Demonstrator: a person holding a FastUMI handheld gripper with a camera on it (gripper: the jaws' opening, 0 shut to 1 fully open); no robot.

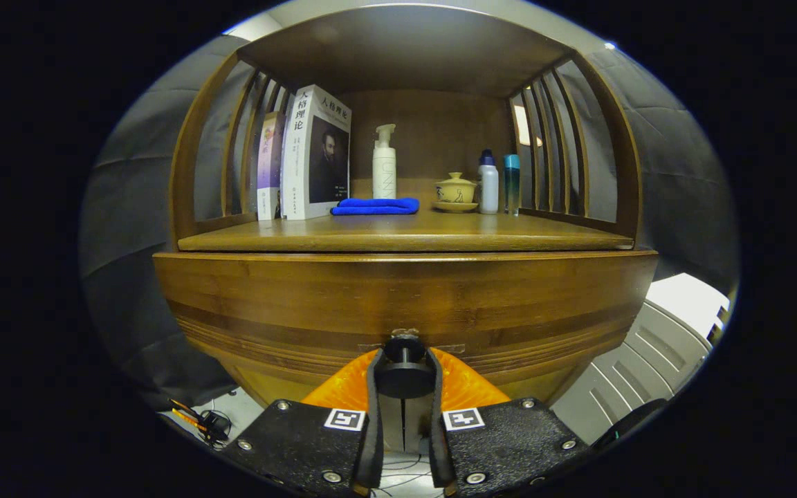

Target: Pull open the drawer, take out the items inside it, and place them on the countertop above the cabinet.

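Note:
A wooden cabinet fills the scene, with its drawer front (405, 297) directly ahead of me and closed flush. A round dark knob (404, 373) sticks out from the lower middle of that front. My gripper (404, 377) has both fingers pressed against the sides of the knob. The countertop (405, 238) lies just above the drawer, under an open shelf frame. What the drawer holds is hidden.
On the countertop stand two books (305, 155) at the left, a folded blue cloth (376, 206), a white pump bottle (384, 162), a lidded cup on a saucer (455, 191), and two small bottles (499, 182). Slatted sides flank the shelf. A white slatted object (654, 353) sits low right.

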